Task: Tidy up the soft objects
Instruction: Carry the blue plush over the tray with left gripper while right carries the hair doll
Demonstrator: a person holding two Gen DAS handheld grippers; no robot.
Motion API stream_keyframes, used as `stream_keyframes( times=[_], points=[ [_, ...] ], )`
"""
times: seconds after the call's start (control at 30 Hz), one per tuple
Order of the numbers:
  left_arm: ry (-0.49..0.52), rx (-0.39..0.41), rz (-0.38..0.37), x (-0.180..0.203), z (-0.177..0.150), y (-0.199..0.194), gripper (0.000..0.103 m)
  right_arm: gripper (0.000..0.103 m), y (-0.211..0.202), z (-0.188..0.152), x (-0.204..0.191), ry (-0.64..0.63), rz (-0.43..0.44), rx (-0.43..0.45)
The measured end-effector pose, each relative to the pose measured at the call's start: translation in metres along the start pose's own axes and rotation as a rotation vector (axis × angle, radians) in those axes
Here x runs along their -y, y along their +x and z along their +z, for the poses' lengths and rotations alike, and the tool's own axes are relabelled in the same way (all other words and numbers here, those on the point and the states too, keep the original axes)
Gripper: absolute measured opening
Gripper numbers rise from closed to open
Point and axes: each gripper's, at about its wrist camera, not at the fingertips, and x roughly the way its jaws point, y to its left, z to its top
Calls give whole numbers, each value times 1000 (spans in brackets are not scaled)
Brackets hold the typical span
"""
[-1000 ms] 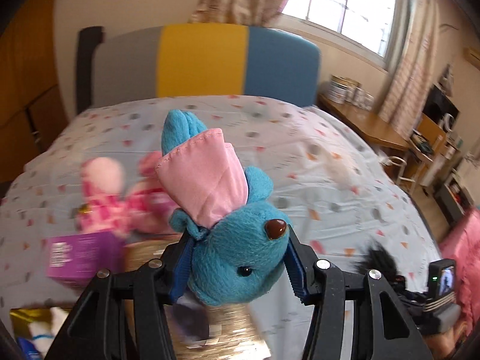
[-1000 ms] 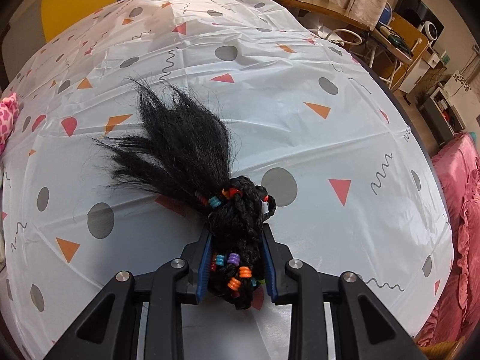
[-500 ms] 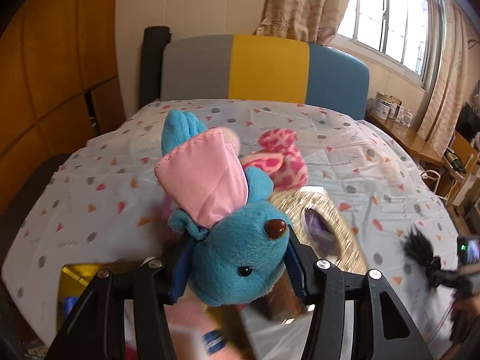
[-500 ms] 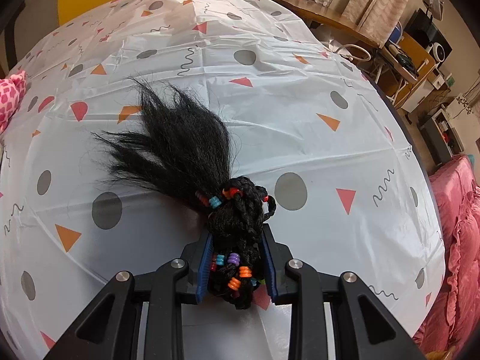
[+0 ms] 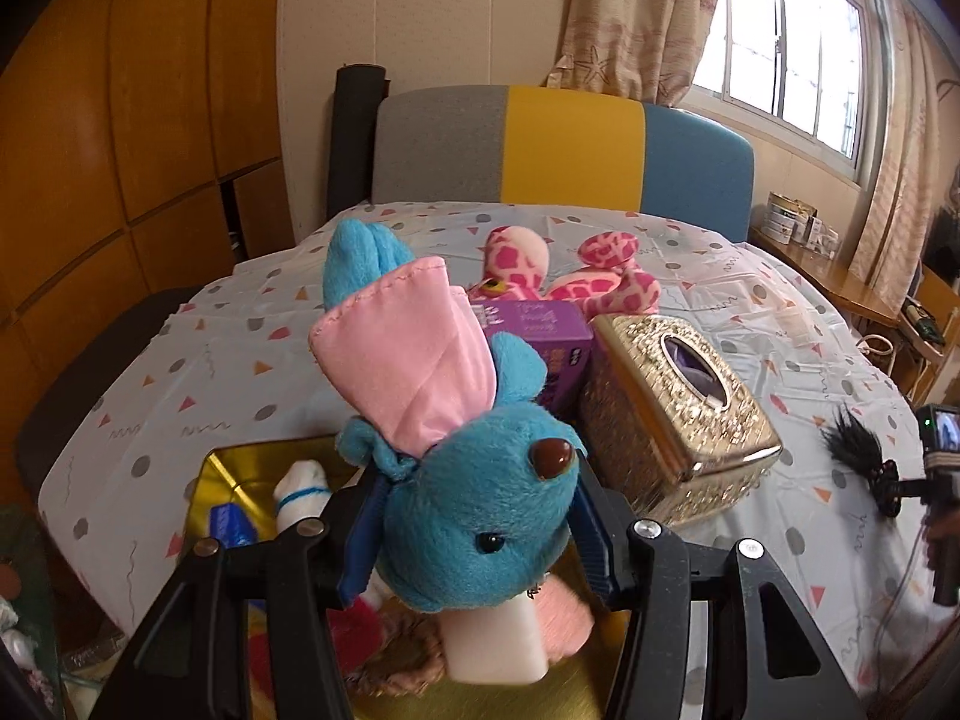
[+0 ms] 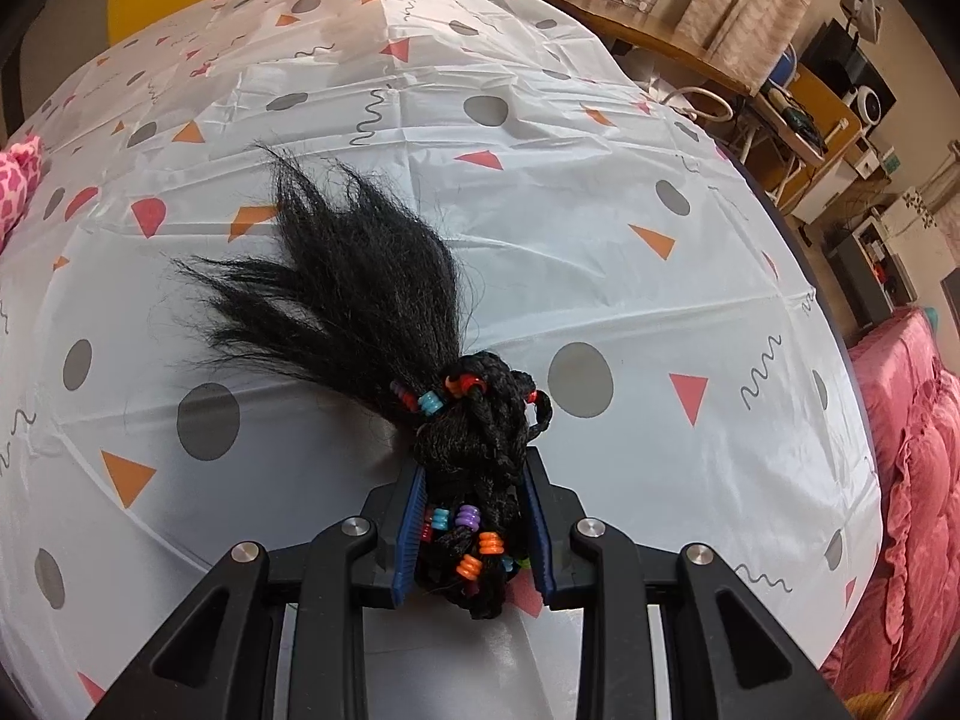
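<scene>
The left gripper (image 5: 477,531) is built of matte black plastic arms with angular, open-framed struts; four round silver screw heads sit along its upper edge, two on each side; the inner faces of its fingers (image 5: 591,531) carry dark blue ribbed pads. The right gripper (image 6: 477,525) has the same make: black forked arms with triangular cut-outs, four silver screws in a row, and blue grooved pads (image 6: 409,531) lining both fingers; at the far right of the left wrist view its black body shows a small lit screen, with a dark handle below it.
</scene>
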Motion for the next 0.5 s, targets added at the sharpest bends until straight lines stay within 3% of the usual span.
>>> stream_keyframes(
  times=[0.2, 0.5],
  points=[
    [-19, -3, 10, -15, -15, -8, 56, 28, -3, 3, -1, 110, 89, -41],
    [-48, -5, 28, -37, -32, -16, 56, 27, -23, 16, -45, 255, 419, -59]
  ],
)
